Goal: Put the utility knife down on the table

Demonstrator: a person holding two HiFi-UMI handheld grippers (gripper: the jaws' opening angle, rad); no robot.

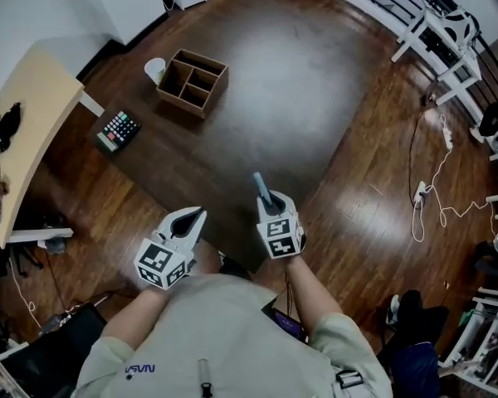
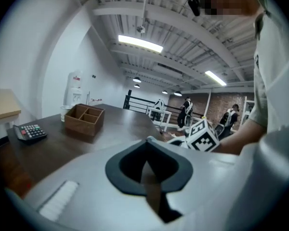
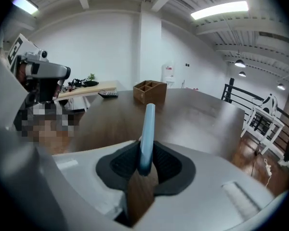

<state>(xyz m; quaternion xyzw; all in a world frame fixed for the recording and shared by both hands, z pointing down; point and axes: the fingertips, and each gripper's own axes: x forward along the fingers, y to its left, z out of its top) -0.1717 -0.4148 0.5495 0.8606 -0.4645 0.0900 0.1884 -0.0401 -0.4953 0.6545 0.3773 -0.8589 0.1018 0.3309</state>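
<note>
A light blue utility knife (image 1: 261, 186) (image 3: 146, 131) sticks forward out of my right gripper (image 1: 270, 201) (image 3: 143, 153), whose dark pads are shut on its lower end. It hangs over the near edge of the dark brown table (image 1: 266, 81) (image 3: 202, 114). My left gripper (image 1: 197, 215) (image 2: 147, 143) is beside it to the left, also at the near edge, its jaw tips together with nothing between them. The right gripper's marker cube (image 2: 203, 134) shows in the left gripper view.
A wooden compartment box (image 1: 192, 82) (image 2: 84, 118) (image 3: 149, 90) stands at the table's far left, with a white cup (image 1: 155, 70) next to it and a calculator (image 1: 118, 131) (image 2: 30, 130) nearer. A light desk (image 1: 29, 131) stands left; white racks and cables (image 1: 436, 189) right.
</note>
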